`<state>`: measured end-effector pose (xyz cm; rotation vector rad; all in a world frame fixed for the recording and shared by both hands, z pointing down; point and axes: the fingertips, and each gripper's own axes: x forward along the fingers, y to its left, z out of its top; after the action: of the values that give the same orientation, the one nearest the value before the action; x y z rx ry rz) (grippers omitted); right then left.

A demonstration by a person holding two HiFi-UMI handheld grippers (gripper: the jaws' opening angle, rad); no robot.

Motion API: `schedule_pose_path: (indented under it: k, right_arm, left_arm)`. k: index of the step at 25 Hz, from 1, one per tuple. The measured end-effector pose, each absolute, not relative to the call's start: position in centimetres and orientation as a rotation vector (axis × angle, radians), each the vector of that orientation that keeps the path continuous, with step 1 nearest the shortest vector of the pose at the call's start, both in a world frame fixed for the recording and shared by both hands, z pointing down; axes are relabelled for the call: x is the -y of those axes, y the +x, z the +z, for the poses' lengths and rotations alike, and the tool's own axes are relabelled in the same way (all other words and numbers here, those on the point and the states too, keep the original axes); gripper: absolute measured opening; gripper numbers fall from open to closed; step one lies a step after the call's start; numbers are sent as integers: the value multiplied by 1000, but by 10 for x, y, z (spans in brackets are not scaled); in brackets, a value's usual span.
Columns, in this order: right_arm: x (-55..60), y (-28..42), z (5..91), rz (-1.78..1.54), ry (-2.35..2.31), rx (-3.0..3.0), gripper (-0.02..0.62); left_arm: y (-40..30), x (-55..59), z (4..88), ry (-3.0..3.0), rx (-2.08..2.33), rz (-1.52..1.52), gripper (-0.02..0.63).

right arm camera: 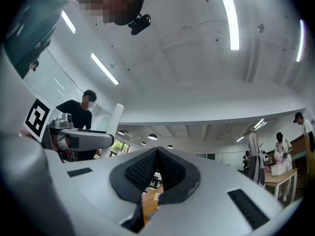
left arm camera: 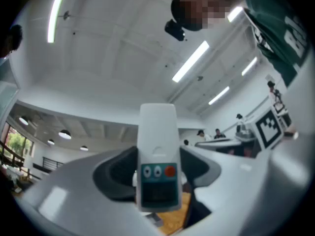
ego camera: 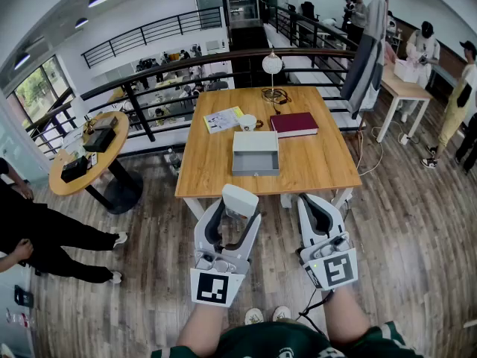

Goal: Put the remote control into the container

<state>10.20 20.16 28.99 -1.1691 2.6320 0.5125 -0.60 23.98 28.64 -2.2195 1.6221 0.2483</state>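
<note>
The remote control [left arm camera: 157, 146] is up in the air, in the left gripper [ego camera: 238, 218]. It is not over the desk [ego camera: 313, 166] yet. It hangs over the floor, just in front of the desk's near edge. If it slips out here, I think it will drop onto the floor, not into the container [ego camera: 256, 167].

It could slip because the jaws pinch only its lower part. A long piece of it sticks out past the jaws, so a quick swing may tip it or work it loose.

The container sits in the middle of the desk, closer to the near edge. Its walls stand up all around. If the remote control comes in too low or crooked, its end may hit a wall and push the container along the desk. Reaching too far may bump the mug [ego camera: 247, 122] or the red book [ego camera: 294, 124], which lie just past the container toward the far edge.

The left gripper's jaws stand wide apart, with the remote control held between them, buttons facing the camera.

The right gripper [ego camera: 322, 213] has its jaws pressed together with nothing in them. It also hangs in front of the near edge and touches nothing.
</note>
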Motion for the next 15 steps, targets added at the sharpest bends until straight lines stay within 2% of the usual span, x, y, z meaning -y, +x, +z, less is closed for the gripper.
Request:
schedule_pose_path:
  k: [15]
  right_arm:
    - [-194,110,293,495,-1128,-2624,15]
  left_arm:
    - [4,-233,292,-2211,-1637,228,268]
